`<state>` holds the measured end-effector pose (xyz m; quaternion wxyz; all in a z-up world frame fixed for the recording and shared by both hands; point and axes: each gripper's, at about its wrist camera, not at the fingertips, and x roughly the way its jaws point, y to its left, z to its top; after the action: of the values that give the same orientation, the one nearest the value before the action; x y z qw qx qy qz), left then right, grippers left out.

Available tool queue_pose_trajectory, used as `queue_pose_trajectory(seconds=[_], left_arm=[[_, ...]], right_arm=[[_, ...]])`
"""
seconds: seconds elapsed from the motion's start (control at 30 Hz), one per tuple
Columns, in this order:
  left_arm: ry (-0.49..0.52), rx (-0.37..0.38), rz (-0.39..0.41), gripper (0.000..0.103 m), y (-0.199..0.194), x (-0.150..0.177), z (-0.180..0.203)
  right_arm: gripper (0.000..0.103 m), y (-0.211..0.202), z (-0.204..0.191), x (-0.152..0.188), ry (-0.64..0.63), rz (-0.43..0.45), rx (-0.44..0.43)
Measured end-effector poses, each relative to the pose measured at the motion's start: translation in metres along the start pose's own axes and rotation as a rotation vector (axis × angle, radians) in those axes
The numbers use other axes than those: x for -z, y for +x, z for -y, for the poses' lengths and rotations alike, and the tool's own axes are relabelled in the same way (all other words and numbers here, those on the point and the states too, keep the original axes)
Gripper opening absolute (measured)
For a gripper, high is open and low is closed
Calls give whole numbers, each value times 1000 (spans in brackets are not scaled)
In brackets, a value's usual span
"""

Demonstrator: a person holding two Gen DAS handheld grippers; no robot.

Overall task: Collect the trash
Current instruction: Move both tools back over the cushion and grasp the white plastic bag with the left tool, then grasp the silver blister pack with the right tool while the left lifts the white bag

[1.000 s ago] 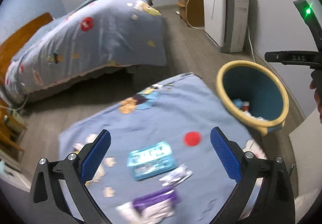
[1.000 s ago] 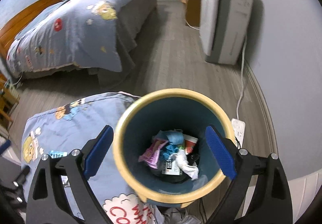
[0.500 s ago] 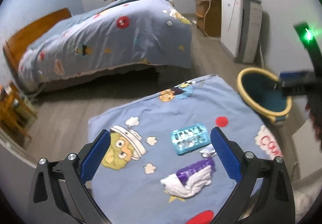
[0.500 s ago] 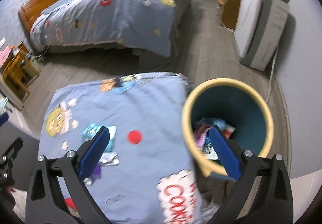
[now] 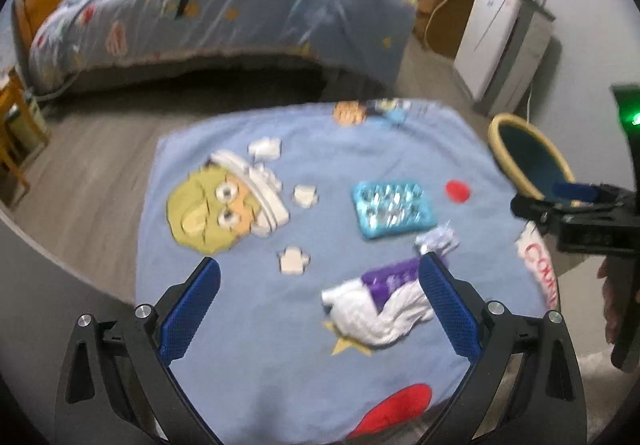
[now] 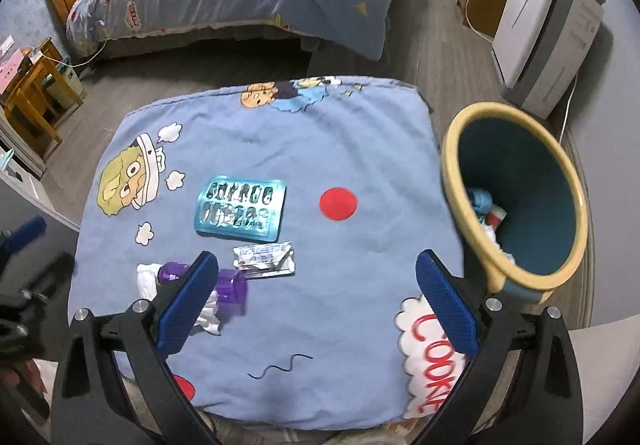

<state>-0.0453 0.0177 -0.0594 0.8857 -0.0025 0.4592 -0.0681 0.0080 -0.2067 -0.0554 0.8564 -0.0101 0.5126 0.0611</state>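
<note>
While spread wide, right hand-held gripper point(image 6: 316, 297) above blanket point(image 6: 360, 149), empty

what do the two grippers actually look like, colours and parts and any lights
Both look alike. The left gripper and right gripper each have a black angular frame with silver screws and two fingers faced with textured blue pads. Seen side-on from the left wrist camera, the right gripper carries a black upright with a glowing green light. No cables or sleeves show.
</note>
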Motion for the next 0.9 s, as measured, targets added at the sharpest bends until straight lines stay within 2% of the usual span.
queue_pose_trajectory(seconds=[0.17, 0.37, 0.43, 0.63, 0.7, 0.8, 0.9], left_arm=[[36, -47, -48, 97, 21, 17, 10], [-56, -12, -76, 95, 39, 36, 17], [-50, 14, -95, 93, 44, 40, 23], [33, 17, -182, 63, 68, 51, 41], [55, 45, -204, 41, 72, 53, 43], [112, 78, -218, 19, 73, 54, 47], [162, 56, -182, 13, 63, 50, 49]], right_arm=[[97, 15, 1, 0, 43, -33, -2], [93, 31, -2, -2, 44, -72, -18], [90, 36, -1, -2, 49, -85, -26], [81, 48, -1, -6, 47, -114, -41], [81, 51, -2, -7, 59, -120, -55], [81, 55, -5, -9, 60, -130, -65], [81, 58, -9, -10, 59, -137, -67]])
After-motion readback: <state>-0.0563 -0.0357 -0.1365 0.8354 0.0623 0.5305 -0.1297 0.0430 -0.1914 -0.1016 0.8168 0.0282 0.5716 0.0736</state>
